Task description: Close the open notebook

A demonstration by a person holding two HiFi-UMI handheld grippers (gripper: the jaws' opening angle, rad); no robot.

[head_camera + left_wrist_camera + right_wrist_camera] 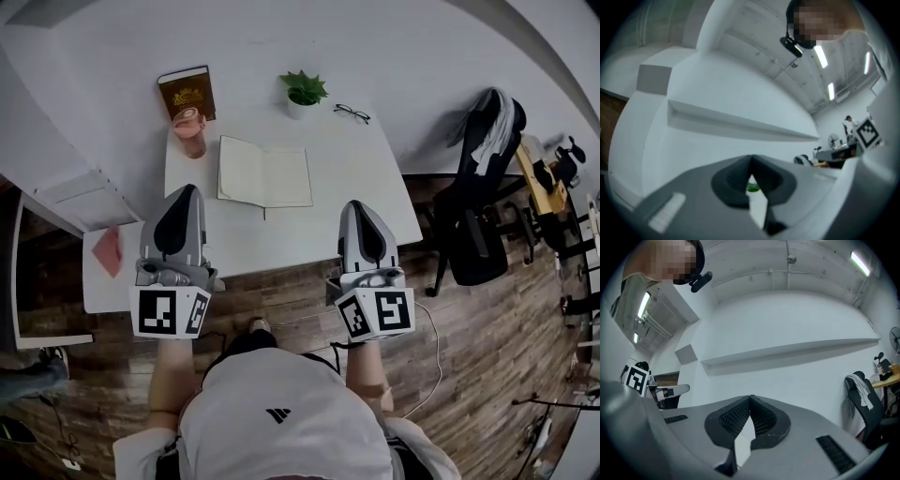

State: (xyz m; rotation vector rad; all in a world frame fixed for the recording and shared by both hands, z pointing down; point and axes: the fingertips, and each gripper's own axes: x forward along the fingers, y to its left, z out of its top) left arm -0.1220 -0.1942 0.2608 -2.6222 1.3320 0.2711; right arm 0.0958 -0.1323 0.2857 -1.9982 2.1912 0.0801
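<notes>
The open notebook [264,176] lies flat on the white table [375,187], its blank pages facing up. My left gripper [188,189] hovers over the table's near left edge, just left of the notebook and apart from it. My right gripper [353,205] is over the near right part of the table, right of the notebook and below it in the picture. Both point slightly upward at the white wall. The left gripper [751,159] is shut with nothing in its jaws. The right gripper [750,398] is likewise shut and empty. Neither gripper view shows the notebook.
Behind the notebook stand a brown book [187,92], a pink cup [189,129], a small potted plant [304,92] and a pair of glasses [352,113]. A black office chair [483,206] stands right of the table. A lower white shelf with a red item [108,251] is on the left.
</notes>
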